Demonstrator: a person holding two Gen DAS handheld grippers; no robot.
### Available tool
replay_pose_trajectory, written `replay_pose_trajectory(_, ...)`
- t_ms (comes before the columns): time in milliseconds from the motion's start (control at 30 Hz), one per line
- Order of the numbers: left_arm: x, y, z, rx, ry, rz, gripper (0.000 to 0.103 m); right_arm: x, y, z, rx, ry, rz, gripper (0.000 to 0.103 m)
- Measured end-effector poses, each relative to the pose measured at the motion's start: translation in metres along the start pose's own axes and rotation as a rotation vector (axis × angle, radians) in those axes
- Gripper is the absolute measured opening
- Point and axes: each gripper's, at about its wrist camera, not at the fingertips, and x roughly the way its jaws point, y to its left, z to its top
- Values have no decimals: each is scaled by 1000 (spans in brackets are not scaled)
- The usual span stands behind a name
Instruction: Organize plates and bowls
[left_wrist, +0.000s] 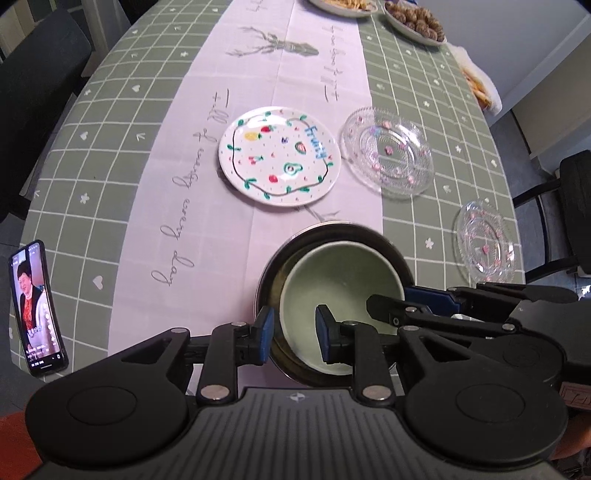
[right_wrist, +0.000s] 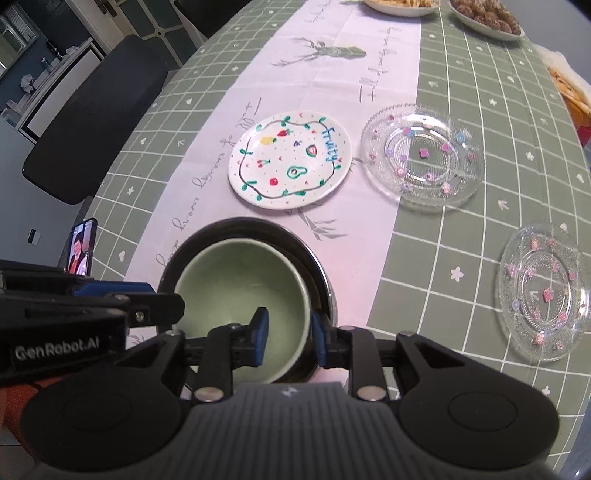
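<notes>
Both grippers point steeply down over the near end of the table, one on each side of the nested bowls. The left gripper (left_wrist: 294, 334) straddles the near-left rim of the green bowl (left_wrist: 332, 280), one blue pad outside the wall and one inside, with a visible gap to the rim on each side, so the jaws stand released. The right gripper (right_wrist: 289, 339) straddles the green bowl's near-right rim the same way, pads apart and clear of the wall, released too. The green bowl sits inside the dark metal bowl (right_wrist: 258, 227), tilted toward its left side. Beyond the jaws lies the fruit-painted plate (left_wrist: 277, 155); right of it the larger glass plate (left_wrist: 388, 152), and nearer, well right of the jaws, the smaller glass plate (right_wrist: 546, 291).
</notes>
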Motion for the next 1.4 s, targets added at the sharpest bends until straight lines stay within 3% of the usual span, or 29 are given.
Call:
replay_pose_trajectory(100,-8,3,2,-7,-30,-23,29,-17,2,1,-20,-54,8,33)
replay_pose_trajectory(333,-25,4,4,32,-161,-112,29,-51,-15,5,19,-167,89,34)
replay_pose_trajectory(467,-32,0,-7,47,-261,-188,30,-65,-39,-2,74,-259,105,34)
replay_pose_trajectory(633,-34,-20,-33,44,-378,-356,31,-73,-78,-22,161,-351,99,35)
replay_pose_trajectory(800,-20,-55,-54,39,-479,-468,34,-71,-123,-43,250,-422,30,37)
replay_pose_trajectory(933,7,-83,-56,0,-452,-540,37,-67,-152,-54,305,-455,-72,40)
replay_pose_trajectory(1133,64,-128,-50,-7,-431,-533,39,-57,-205,-60,452,-424,-95,45)
replay_pose_trajectory(1233,92,-143,-48,-6,-454,-450,39,-53,-224,-55,461,-410,-128,45)
replay_pose_trajectory(1400,128,-156,-39,-18,-480,-341,40,-42,-252,-52,433,-394,-255,45)
